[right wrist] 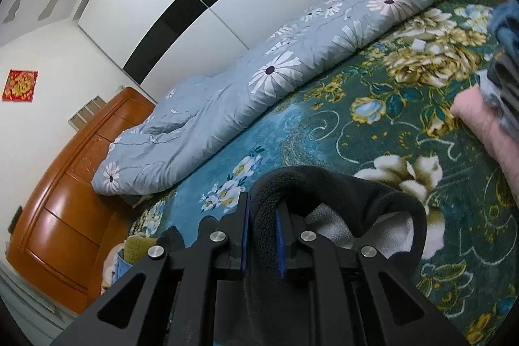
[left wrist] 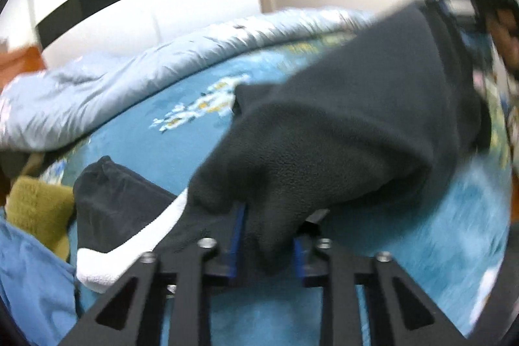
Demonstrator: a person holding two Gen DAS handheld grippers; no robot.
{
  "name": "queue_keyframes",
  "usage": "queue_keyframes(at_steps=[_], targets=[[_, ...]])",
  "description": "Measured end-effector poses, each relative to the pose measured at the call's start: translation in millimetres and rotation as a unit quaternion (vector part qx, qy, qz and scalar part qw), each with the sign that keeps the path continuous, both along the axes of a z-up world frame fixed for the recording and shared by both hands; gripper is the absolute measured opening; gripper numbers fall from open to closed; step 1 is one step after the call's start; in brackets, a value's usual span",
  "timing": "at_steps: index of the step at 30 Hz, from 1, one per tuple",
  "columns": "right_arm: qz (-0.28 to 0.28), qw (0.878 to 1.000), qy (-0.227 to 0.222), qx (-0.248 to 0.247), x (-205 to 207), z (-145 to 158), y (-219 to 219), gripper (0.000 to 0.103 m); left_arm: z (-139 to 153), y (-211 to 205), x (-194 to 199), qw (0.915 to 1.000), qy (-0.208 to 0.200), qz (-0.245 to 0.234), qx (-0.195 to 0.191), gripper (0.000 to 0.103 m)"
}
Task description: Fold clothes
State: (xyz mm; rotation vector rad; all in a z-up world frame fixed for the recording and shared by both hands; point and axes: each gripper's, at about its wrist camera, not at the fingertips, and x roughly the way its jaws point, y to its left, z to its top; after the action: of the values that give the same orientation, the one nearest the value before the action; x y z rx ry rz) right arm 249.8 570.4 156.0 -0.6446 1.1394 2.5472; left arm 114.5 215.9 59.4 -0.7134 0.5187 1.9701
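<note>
Both tongs clamped on 1 dark fleece garment point(left wrist: 340, 119) held over the teal floral bedspread point(right wrist: 373, 125). Left gripper point(left wrist: 269, 242) pinches 1 end; garment's length runs up-right toward the other hand. Right gripper point(right wrist: 262, 239) pinches a rolled edge, showing grey lining unseen in the left view.

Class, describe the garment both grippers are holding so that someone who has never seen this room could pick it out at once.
Start at the bed with the teal floral bedspread, where a grey daisy-print quilt lies bunched along the far side. In front of it hangs the black fleece garment, pinched by the left gripper and the right gripper. Unlike the folded pile nearby, it is black outside with a pale lining.
</note>
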Motion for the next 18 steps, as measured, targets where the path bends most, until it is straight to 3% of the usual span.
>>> queue_keyframes(at_steps=[4,7,12,18], targets=[[0.014,1.0,0.006,0.019,7,15,-15,0.015,36,-19,-13,0.9956,-0.03,0.036,0.081,0.013],[0.035,0.998,0.016,0.043,12,34,-34,0.014,62,-34,-16,0.9907,-0.021,0.054,0.123,0.013],[0.05,0.994,0.054,0.077,28,70,-63,0.014,114,-60,-57,0.9795,0.017,0.075,0.186,0.013],[0.082,0.982,0.111,0.126,57,120,-105,0.014,185,-119,-20,0.9551,0.112,0.085,0.261,0.013]])
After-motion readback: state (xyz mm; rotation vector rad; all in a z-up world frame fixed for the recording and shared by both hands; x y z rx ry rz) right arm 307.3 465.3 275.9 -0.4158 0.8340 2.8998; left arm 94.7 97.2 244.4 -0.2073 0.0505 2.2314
